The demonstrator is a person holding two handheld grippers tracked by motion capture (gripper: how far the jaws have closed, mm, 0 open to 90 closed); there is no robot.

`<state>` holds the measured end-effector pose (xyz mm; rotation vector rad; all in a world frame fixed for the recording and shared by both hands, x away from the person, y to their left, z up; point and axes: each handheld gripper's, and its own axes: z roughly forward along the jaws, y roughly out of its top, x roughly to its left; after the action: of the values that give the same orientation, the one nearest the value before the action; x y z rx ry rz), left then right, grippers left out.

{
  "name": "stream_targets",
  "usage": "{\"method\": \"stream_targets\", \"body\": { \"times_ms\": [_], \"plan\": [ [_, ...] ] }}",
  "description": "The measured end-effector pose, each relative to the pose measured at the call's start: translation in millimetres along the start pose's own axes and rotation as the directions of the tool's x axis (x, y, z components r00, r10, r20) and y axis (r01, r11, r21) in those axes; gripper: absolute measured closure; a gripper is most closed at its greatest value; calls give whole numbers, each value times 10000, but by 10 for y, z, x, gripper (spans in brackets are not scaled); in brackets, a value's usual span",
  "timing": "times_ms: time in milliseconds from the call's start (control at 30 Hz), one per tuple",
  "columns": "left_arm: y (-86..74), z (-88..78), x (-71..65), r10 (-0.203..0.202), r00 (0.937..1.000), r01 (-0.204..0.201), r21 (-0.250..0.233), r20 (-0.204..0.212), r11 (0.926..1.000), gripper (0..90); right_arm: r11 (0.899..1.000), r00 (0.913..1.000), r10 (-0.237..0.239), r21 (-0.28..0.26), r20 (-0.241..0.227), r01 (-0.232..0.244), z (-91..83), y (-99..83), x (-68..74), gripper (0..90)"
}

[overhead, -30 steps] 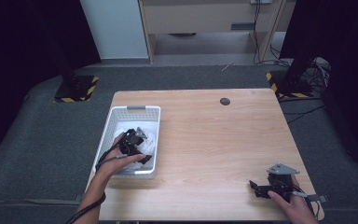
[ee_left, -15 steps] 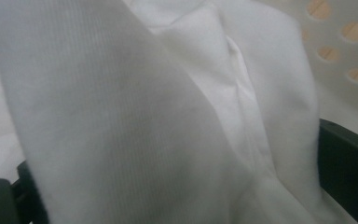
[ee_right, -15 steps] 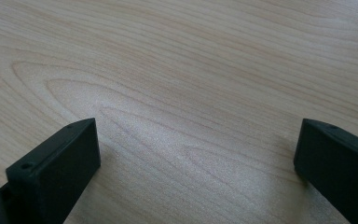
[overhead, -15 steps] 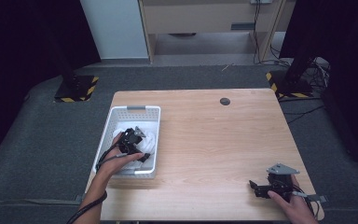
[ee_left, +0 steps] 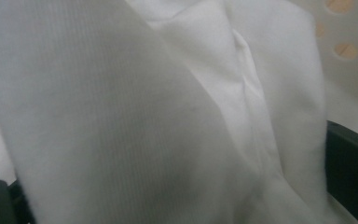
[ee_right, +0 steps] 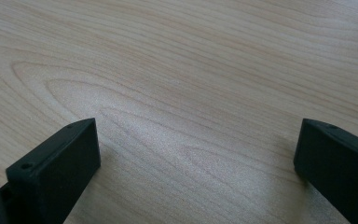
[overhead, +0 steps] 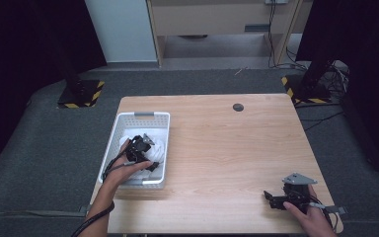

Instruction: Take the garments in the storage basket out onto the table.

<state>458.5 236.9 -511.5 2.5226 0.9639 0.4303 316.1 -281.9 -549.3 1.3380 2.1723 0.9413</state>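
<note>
- Left gripper (overhead: 140,148): lower left of the high view, down inside the basket. In the left gripper view its jaws stand wide, one at the lower left corner and one at the right edge, with white cloth bunched between them; whether they press on it cannot be told.
- White cloth (ee_left: 177,121): folded and creased, lying in the basket under and around the left gripper; it hides most of the jaws.
- Basket (overhead: 143,117): white, perforated, on the left part of the counter, grey handle at its far rim.
- Counter (overhead: 227,148): pale wood, centre of the high view; a small dark round spot (overhead: 238,107) near its far edge.
- Right gripper (overhead: 276,201): lower right of the high view, low over the counter's near edge. Jaws spread wide, bare wood between them, holding nothing.
</note>
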Motion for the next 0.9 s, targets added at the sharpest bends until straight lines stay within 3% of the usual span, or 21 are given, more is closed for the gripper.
{"method": "stream_targets", "body": {
  "times_ms": [133, 567, 733, 800, 833, 900],
  "plan": [
    [-9, -3, 42, -302, 9993, 299, -157, -201, 9994, 3, 10000, 10000, -1, -2, 1, 1, 0, 0, 0, 5],
    [-11, 40, 45, -864, 9960, 867, -123, 214, 9962, 0, 10000, 10000, 0, 0, 4, 0, 0, 0, 0, 5],
    [4, 27, 10, -777, 9961, 777, 1, 410, 9970, 20, 10000, 10000, 0, 0, 4, 0, 0, 0, 0, 5],
    [2, 9, -1, -628, 9970, 629, -11, 442, 9980, 54, 10000, 10000, 3, 0, 2, -3, 0, 0, 0, 5],
    [-4, -16, -10, -509, 9969, 515, -75, 605, 9986, 128, 10000, 10000, 4, 2, 3, -4, 0, 0, 1, 5],
    [-8, -29, -11, -442, 9971, 448, -77, 623, 9990, 143, 10000, 10000, 0, 0, 3, 0, 0, 0, 0, 5]
  ]
}}
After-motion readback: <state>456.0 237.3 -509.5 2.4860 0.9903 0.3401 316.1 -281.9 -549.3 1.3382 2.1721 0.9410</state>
